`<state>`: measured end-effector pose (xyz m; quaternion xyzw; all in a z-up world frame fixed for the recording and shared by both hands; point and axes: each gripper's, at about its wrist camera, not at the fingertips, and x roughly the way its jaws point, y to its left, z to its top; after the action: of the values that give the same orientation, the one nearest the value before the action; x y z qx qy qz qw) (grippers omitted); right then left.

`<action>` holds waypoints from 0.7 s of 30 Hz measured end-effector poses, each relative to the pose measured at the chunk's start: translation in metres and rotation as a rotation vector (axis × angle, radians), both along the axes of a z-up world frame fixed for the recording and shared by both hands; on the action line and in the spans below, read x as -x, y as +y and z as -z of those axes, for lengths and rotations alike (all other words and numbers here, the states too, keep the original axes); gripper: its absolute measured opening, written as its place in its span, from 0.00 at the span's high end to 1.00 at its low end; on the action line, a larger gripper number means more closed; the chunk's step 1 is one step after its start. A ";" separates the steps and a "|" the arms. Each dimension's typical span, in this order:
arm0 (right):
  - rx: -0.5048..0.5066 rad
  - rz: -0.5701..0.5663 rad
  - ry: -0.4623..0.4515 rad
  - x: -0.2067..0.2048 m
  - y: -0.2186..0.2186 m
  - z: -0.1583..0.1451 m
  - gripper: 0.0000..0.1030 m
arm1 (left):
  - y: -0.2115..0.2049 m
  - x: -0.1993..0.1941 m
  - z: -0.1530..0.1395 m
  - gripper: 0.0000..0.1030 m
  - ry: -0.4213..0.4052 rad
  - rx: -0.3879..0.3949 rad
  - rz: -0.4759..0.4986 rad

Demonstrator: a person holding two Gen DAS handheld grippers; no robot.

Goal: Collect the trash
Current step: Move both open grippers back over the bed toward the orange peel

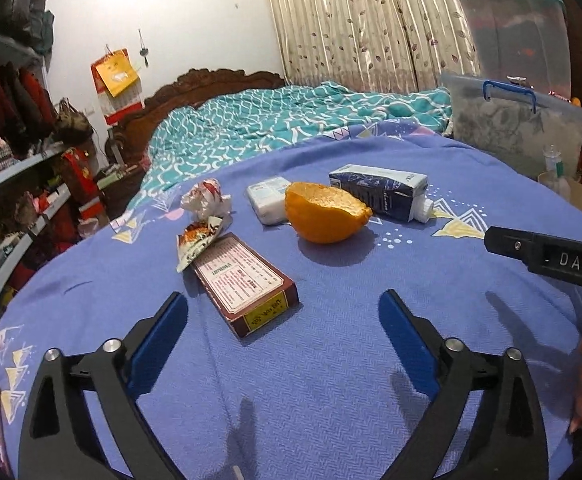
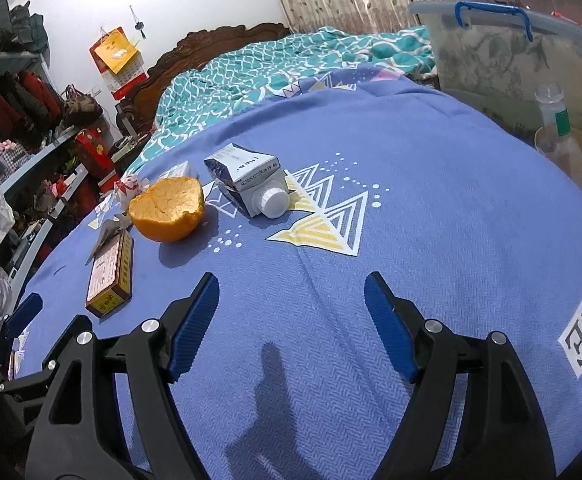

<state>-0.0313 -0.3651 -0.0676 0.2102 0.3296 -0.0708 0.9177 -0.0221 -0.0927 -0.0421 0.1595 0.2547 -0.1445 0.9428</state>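
The left gripper (image 1: 283,316) has its fingers spread wide and empty, the brown carton (image 1: 245,284) lying between their tips on the blue tabletop (image 1: 331,380); the right gripper (image 2: 291,300) is likewise released, with the orange peel (image 2: 167,208) and milk carton (image 2: 247,180) well beyond it at centre frame. The clear storage bin (image 2: 511,64) at upper right has blurred contents.

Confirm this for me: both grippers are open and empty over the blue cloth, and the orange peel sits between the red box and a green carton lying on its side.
One thing is wrong: the carton is dark blue and white, not green, as the right wrist view shows. The rest holds: left gripper and right gripper open and empty over the blue cloth, orange peel between red box and carton.
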 end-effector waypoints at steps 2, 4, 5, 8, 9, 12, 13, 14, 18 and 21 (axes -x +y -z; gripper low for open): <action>-0.006 -0.003 -0.001 -0.001 -0.001 0.001 0.26 | 0.000 0.000 0.000 0.08 -0.008 -0.006 -0.013; -0.012 -0.005 -0.005 0.000 -0.001 0.002 0.25 | 0.002 -0.002 0.000 0.08 -0.007 -0.006 -0.032; -0.012 -0.005 -0.005 0.000 -0.001 0.002 0.25 | 0.003 -0.003 0.000 0.08 -0.008 -0.006 -0.045; -0.021 -0.007 -0.014 0.001 -0.002 0.002 0.24 | 0.009 -0.001 -0.002 0.08 -0.027 0.010 -0.082; -0.023 -0.007 -0.017 0.002 -0.003 0.002 0.24 | 0.011 0.000 -0.003 0.08 -0.035 0.017 -0.092; -0.027 -0.009 -0.026 0.003 -0.003 0.001 0.23 | 0.017 0.000 -0.004 0.08 -0.038 0.026 -0.123; -0.026 -0.010 -0.029 0.003 -0.003 0.001 0.23 | 0.019 0.000 -0.005 0.08 -0.039 0.037 -0.130; -0.026 -0.010 -0.029 0.003 -0.003 0.001 0.22 | 0.021 0.000 -0.006 0.08 -0.041 0.043 -0.140; -0.032 -0.008 -0.039 0.005 -0.004 0.001 0.22 | 0.026 0.000 -0.006 0.08 -0.040 0.036 -0.179; -0.029 -0.011 -0.037 0.006 -0.004 0.001 0.21 | 0.030 0.000 -0.006 0.08 -0.042 0.029 -0.215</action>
<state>-0.0368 -0.3687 -0.0684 0.2231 0.3148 -0.0571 0.9208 -0.0226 -0.0627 -0.0356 0.1205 0.2486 -0.0426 0.9601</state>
